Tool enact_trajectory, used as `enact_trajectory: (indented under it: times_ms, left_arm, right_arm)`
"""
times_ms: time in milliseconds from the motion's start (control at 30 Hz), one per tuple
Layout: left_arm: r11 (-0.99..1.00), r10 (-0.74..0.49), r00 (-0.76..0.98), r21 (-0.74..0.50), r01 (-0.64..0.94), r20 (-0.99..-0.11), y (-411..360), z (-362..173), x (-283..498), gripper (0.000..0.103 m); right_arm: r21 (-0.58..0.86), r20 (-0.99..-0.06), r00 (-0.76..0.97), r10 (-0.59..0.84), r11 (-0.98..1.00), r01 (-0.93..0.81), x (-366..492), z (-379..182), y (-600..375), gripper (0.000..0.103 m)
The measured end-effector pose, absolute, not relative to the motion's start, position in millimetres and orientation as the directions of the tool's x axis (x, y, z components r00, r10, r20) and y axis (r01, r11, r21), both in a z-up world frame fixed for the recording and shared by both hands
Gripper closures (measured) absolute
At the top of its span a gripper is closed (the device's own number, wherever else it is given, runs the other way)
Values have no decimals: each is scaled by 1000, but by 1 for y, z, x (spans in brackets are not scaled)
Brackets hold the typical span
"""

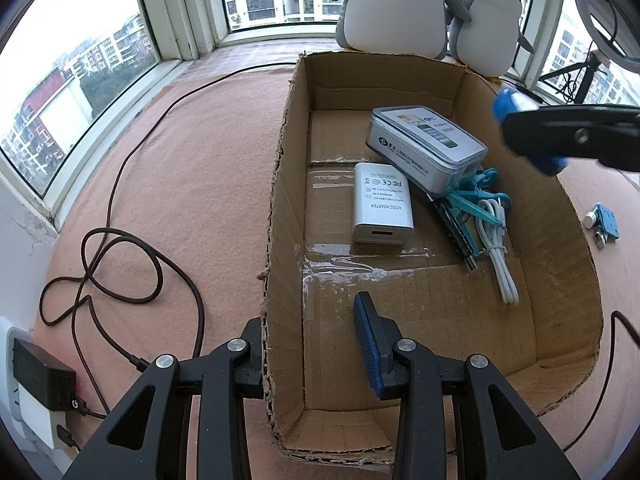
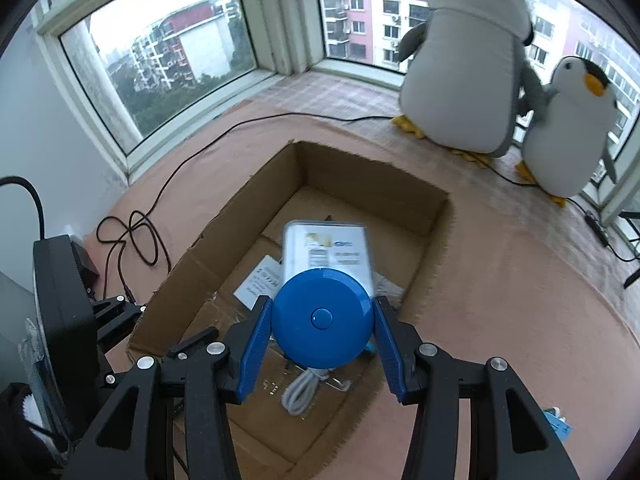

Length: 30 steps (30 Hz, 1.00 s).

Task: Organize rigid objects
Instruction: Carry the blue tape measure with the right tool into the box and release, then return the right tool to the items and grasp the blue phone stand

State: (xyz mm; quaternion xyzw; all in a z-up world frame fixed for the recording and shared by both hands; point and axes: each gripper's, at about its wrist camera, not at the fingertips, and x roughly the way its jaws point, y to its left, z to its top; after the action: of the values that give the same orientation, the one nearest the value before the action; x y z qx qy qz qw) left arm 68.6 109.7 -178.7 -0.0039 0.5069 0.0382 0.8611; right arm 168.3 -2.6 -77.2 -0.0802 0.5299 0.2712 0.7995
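1. The right gripper (image 2: 322, 354), black-armed with blue pads, is pinching a round blue plastic disc with a centre button (image 2: 322, 318) between its two pads, holding it in the air above the open brown cardboard box (image 2: 434, 240)

2. The left gripper (image 1: 310, 344) is straddling the box's near-left wall, one finger outside and the blue-padded finger (image 1: 370, 348) inside, its jaws pressed onto the torn cardboard edge

3. Inside the box, a grey rectangular tin with a printed label (image 1: 426, 146) is lying tilted toward the far right, its lower end resting on a cluster of teal plastic clips (image 1: 474, 196)

4. A white flat power adapter with grey print (image 1: 382, 208) is lying on the box floor just left of the tin, socket end toward the near side

5. A coiled white cable (image 1: 498, 250) is stretching along the right side of the box floor, beside a dark thin strip-like object (image 1: 458, 236) too small to identify

6. Outside the box, a small blue-and-white gadget (image 1: 604, 226) is sitting on the pink felt-like surface (image 1: 200, 184) to the right

7. A black power cord (image 1: 116, 264) is looping across the surface left of the box

8. Two grey-and-white plush penguins (image 2: 472, 64) are standing by the window behind the box, the smaller beside the larger
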Motion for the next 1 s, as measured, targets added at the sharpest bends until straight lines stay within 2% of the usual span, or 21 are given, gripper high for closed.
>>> enact_trajectory:
  times_ms: [167, 233, 300, 767, 1000]
  left_arm:
    - [997, 62, 483, 32, -70, -873, 109, -179, 69, 66]
    - [997, 62, 483, 32, -71, -873, 110, -179, 69, 66]
    - [997, 63, 483, 32, -71, -873, 110, -179, 69, 66]
    - [997, 70, 483, 40, -71, -873, 108, -179, 70, 66]
    - [997, 72, 482, 44, -70, -873, 108, -179, 70, 66]
  right_arm:
    - [152, -897, 280, 343, 833, -532, 169, -84, 8, 56]
    - [143, -897, 287, 337, 834, -533, 169, -84, 10, 52]
    - [150, -894, 286, 344, 833, -532, 170, -83, 10, 40]
    - [140, -878, 334, 343, 851, -506, 169, -69, -12, 36]
    - [151, -868, 389, 309, 910, -386, 162, -60, -80, 36]
